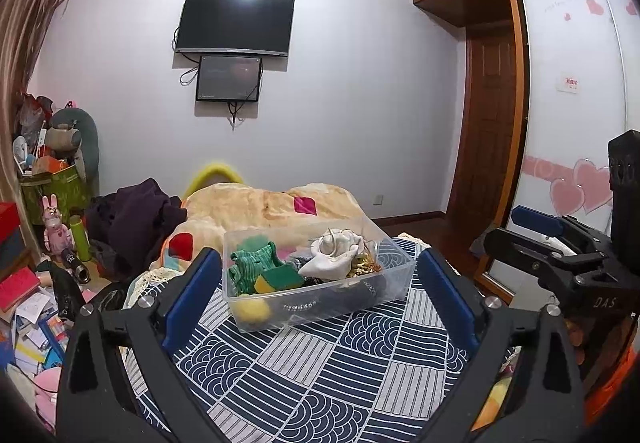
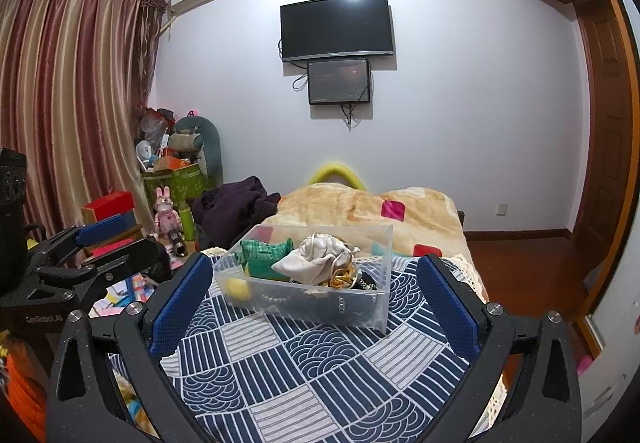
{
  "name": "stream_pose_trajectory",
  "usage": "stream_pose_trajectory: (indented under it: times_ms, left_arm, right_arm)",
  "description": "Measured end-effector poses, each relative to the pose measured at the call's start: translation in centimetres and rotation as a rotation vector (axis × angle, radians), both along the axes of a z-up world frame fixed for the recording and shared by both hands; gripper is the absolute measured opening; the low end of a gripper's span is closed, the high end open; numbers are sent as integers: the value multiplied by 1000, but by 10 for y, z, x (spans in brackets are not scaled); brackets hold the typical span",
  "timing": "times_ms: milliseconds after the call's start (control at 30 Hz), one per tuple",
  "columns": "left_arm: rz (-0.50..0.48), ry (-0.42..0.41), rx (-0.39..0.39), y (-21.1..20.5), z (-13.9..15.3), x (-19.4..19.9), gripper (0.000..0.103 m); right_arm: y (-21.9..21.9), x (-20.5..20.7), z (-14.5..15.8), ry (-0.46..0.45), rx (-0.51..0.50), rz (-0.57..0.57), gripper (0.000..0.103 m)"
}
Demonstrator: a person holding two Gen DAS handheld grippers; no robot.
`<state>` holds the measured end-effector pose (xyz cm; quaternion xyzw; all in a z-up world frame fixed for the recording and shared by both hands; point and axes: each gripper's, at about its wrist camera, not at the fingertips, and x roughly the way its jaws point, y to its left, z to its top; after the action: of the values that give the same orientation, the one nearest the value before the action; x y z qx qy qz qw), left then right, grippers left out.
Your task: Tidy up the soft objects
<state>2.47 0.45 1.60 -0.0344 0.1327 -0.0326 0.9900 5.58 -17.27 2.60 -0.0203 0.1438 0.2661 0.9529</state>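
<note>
Here, a clear plastic bin (image 1: 320, 283) is seen resting on the navy patterned bedspread (image 1: 320, 363), its long axis running roughly left to right across both views. A green knit cloth (image 1: 252, 261) and a white fabric pouch (image 1: 336, 257) lie inside. The left gripper (image 1: 318, 283) and right gripper (image 2: 316, 291) are held spread wide, nothing being gripped.

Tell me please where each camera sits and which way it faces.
Left wrist: on the left tongs, open, facing the clear plastic bin on the patterned bedsheet; right tongs at right edge.
Right wrist: on the right tongs, open, facing the bin; left tongs at left edge.
Shared: bin, bedsheet, wall TV.
</note>
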Motion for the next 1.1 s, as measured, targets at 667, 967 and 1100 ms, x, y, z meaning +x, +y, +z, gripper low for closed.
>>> stream_pose_trajectory:
  times_ms: [667, 967, 1100]
  left_arm:
    - [-4, 5, 1, -2, -2, 0, 100]
    - [1, 11, -12, -2, -2, 0, 100]
    - [-1, 19, -11, -3, -2, 1, 100]
  right_arm:
    - [1, -2, 4, -6, 1, 1, 102]
    - [1, -2, 5, -6, 1, 1, 102]
    - [1, -2, 5, -6, 1, 2, 102]
